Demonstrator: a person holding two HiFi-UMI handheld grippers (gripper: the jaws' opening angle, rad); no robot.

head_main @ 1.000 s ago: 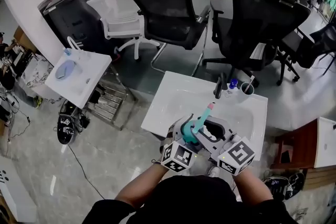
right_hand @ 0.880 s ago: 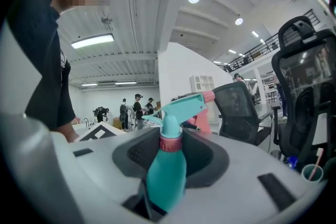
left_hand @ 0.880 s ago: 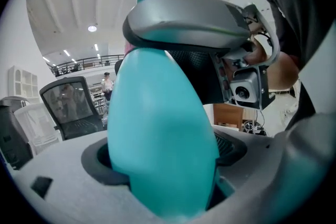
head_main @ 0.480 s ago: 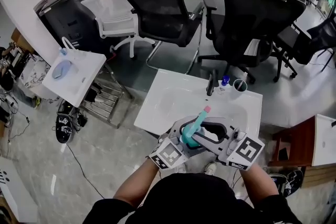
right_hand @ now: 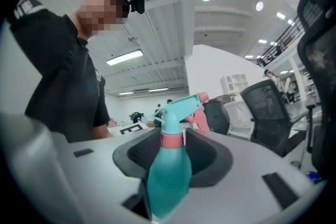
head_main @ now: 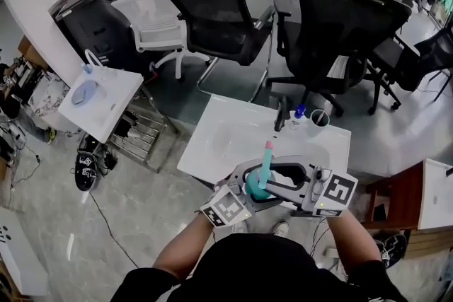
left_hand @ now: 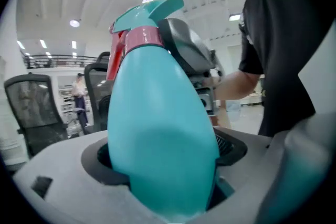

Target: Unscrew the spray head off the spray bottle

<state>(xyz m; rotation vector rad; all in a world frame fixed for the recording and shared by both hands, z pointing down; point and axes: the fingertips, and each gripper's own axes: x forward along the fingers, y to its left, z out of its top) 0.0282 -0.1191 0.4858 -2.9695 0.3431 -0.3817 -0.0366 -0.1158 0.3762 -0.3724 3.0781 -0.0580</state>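
Observation:
A teal spray bottle (head_main: pixel 255 184) with a pink collar (right_hand: pixel 171 139) and a teal, pink-tipped spray head (head_main: pixel 267 152) is held upright in the air above the near edge of the white table (head_main: pixel 226 131). My left gripper (head_main: pixel 248 191) is shut on its fat body (left_hand: pixel 157 128), which fills the space between the jaws. From the right, my right gripper (head_main: pixel 267 176) closes round the bottle's shoulder (right_hand: pixel 168 176) just below the collar. Its dark pads stand a little off the collar on both sides. These jaws have just eased slightly wider, with the bottle still between them.
At the table's far edge stand a dark object (head_main: pixel 283 113), a small blue-capped bottle (head_main: pixel 300 112) and a cup (head_main: pixel 319 118). Black office chairs (head_main: pixel 226 10) crowd behind the table. A small white side table (head_main: pixel 99 99) is at the left and a wooden cabinet (head_main: pixel 403 201) at the right.
Both grippers moved and turned together with the bottle. Its spray head leaned right and now stands nearly upright. The right marker cube has shifted right and up.

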